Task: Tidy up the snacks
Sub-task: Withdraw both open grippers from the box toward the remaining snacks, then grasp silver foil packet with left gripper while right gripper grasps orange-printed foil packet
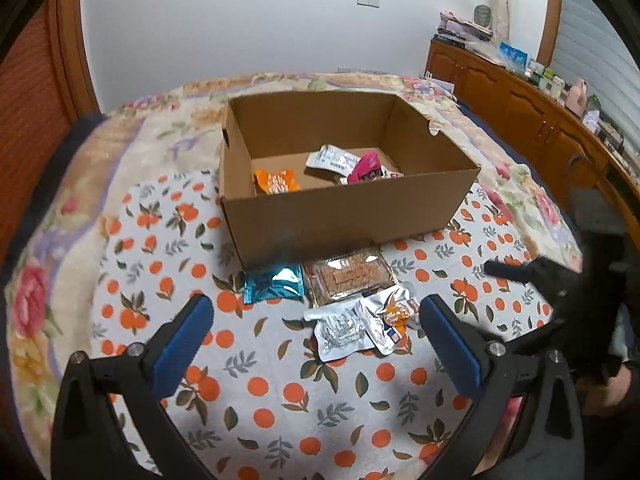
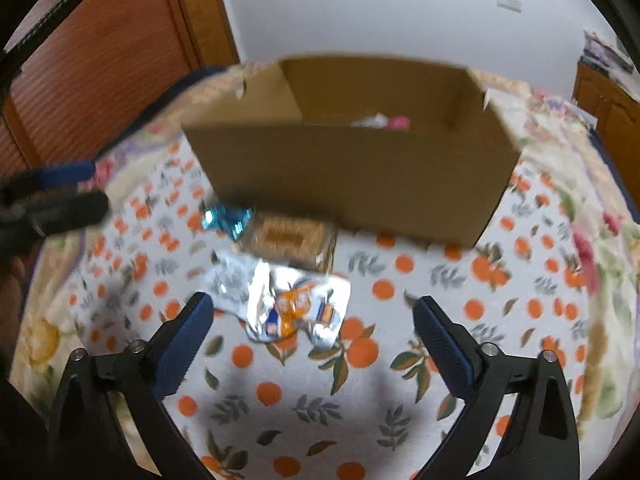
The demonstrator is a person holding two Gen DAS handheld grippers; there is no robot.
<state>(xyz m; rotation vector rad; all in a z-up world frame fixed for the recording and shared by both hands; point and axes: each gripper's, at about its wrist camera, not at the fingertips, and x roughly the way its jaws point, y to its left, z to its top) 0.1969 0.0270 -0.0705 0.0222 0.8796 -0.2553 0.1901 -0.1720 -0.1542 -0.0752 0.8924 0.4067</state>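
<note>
Both jaws are hanging wide open with nothing between them: left gripper (image 1: pixel 316 320) and right gripper (image 2: pixel 312 316) are hovering over the orange-print cloth (image 1: pixel 280 392) on the bed. Counting snacks: three are sitting inside the cardboard box (image 1: pixel 344 216), and four are lying outside just in front of it: a blue packet (image 1: pixel 274 284), a brown pack (image 1: pixel 348 276) and two silver pouches (image 1: pixel 360 324).
</note>
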